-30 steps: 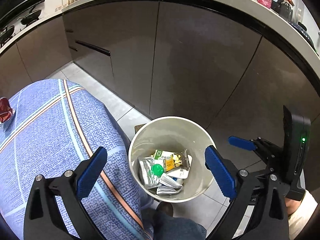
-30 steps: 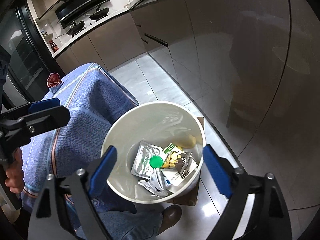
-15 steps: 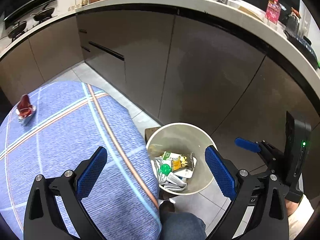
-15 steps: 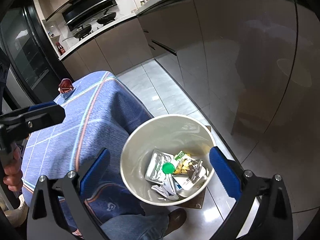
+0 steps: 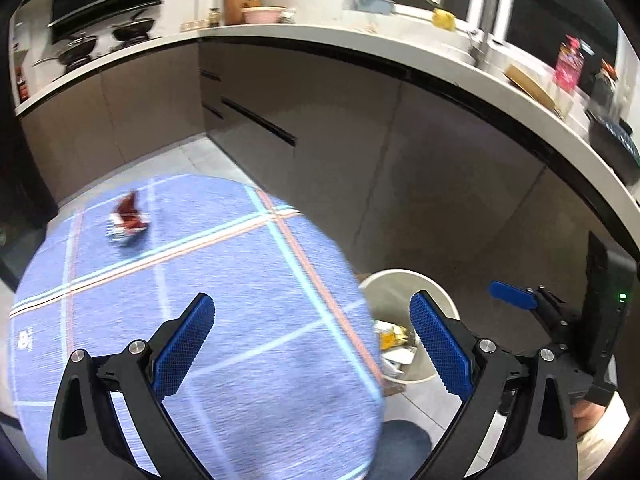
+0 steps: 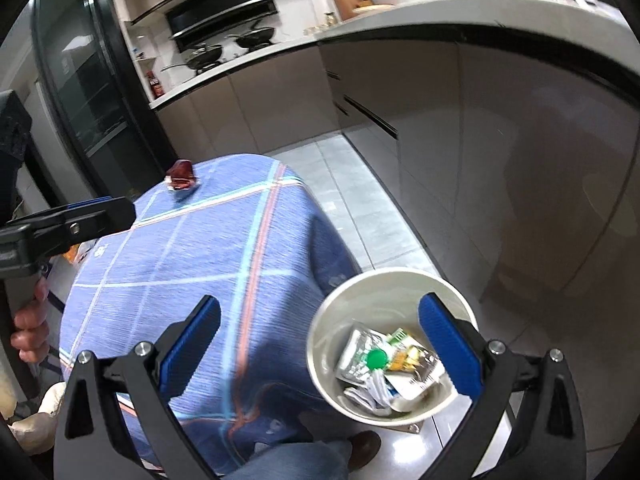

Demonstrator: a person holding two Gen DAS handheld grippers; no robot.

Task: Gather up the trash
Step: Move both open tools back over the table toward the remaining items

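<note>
Both grippers' jaws wide apart, holding nothing

Even indoor light, soft glare on the cabinet doors (image 6: pixel 500 128) — motion blur smears both fisheye views, edges bowed and vignetted black.

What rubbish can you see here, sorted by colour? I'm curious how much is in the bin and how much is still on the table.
Red wrapper on the blue tablecloth: 1
Silver foil pouch in the white bin: 1
Green cap: 1
Yellow-green packet: 1
White barcode wrapper: 1
Total: 5 I can tell apart; crumpled pieces lie beneath.
</note>
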